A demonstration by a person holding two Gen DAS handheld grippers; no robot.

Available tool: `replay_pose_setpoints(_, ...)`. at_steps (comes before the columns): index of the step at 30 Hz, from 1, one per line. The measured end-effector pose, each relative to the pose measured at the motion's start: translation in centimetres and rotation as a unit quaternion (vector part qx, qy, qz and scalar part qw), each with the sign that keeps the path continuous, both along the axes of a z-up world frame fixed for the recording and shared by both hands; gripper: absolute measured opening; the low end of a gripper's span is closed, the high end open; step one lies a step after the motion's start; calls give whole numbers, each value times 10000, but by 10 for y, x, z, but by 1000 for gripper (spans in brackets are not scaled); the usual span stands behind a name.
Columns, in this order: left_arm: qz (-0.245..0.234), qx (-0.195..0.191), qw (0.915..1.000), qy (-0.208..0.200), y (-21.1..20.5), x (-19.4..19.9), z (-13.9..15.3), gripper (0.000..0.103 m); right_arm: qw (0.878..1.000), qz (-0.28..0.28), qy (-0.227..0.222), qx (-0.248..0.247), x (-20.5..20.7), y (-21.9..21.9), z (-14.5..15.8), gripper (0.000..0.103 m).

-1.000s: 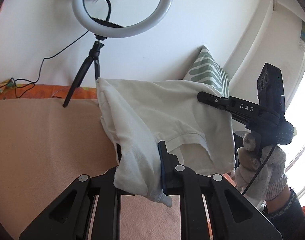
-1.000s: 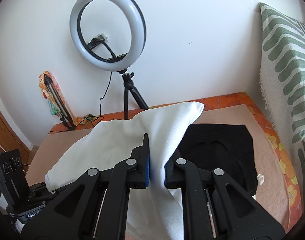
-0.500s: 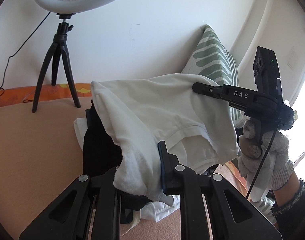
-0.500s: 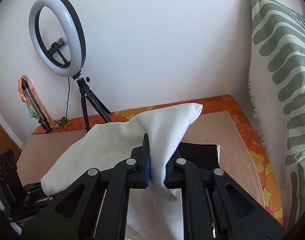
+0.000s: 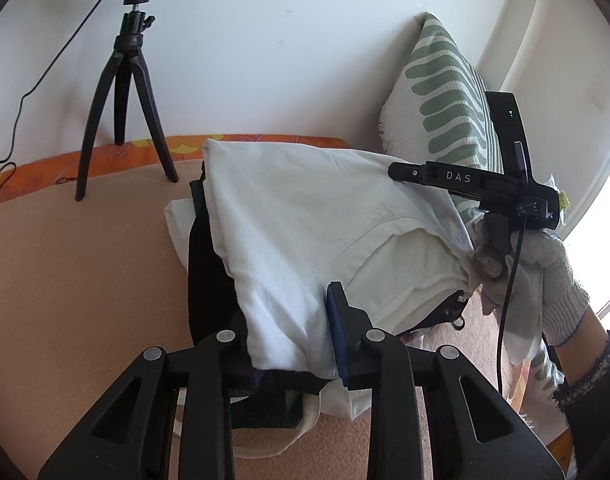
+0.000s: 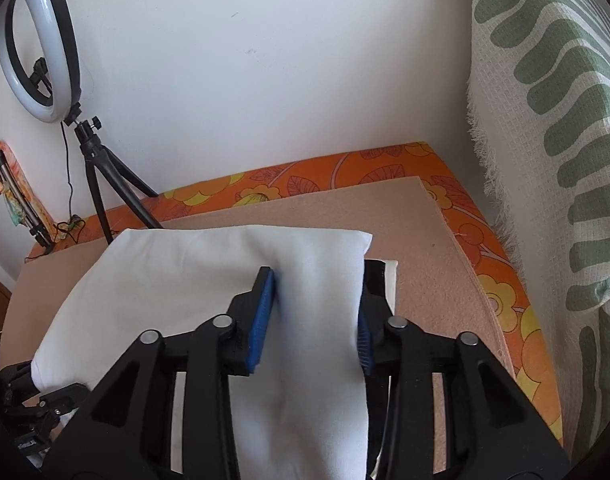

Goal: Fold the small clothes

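- Left wrist view looks down along its tool (image 5: 293,332), close over the white cloth (image 5: 305,216).
- Right wrist view does the same from the right; both share this cloth (image 6: 225,276) and the ring light (image 6: 37,48).

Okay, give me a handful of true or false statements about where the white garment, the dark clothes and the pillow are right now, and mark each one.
1. The white garment lies over a pile with black clothing in it. True.
2. A striped green and white pillow leans by the wall. True.
3. The ring light lies flat on the mat. False: it stands on a tripod.
4. The white garment is rolled into a ball. False: it lies spread out in flat layers.
5. The gloved hand grips the pillow. False: it holds the right gripper.
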State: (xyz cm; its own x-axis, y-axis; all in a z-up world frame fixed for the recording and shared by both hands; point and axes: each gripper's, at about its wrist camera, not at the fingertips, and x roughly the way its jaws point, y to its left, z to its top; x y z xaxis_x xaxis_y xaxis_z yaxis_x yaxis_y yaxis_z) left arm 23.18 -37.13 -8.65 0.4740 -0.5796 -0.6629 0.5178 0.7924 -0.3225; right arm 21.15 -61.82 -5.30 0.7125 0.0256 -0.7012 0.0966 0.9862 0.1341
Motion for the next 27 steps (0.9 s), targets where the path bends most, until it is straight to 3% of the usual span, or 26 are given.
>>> replay_pose_setpoints(1, 25, 52, 10000, -8, 2, -2, 0, 32, 9996, -207, 118, -151, 1, -3, -3, 75)
replay_pose_setpoints(2, 62, 114, 9999, 6, 4, -4, 0, 38, 9987, -404, 220, -230, 2, -7, -5, 76)
replay_pose_setpoints(8, 143, 384, 9992, -8, 18, -14, 1, 49, 9938, -964, 460, -293, -7, -13, -6, 79)
replay_pose_setpoints(13, 225, 540, 9981, -178, 32, -24, 12, 50, 9938, -1031, 338, -246, -25, -2, 8, 79)
replay_pose_setpoints(23, 311, 528, 9935, -959, 64, -76, 61, 77, 9948, -1018, -89, 26, -82, 31, 45, 79)
replay_pose_setpoints(27, 282, 483, 9914, -1183, 77, -96, 76, 80, 9940, -1068, -230, -4, -107, 49, 58, 80)
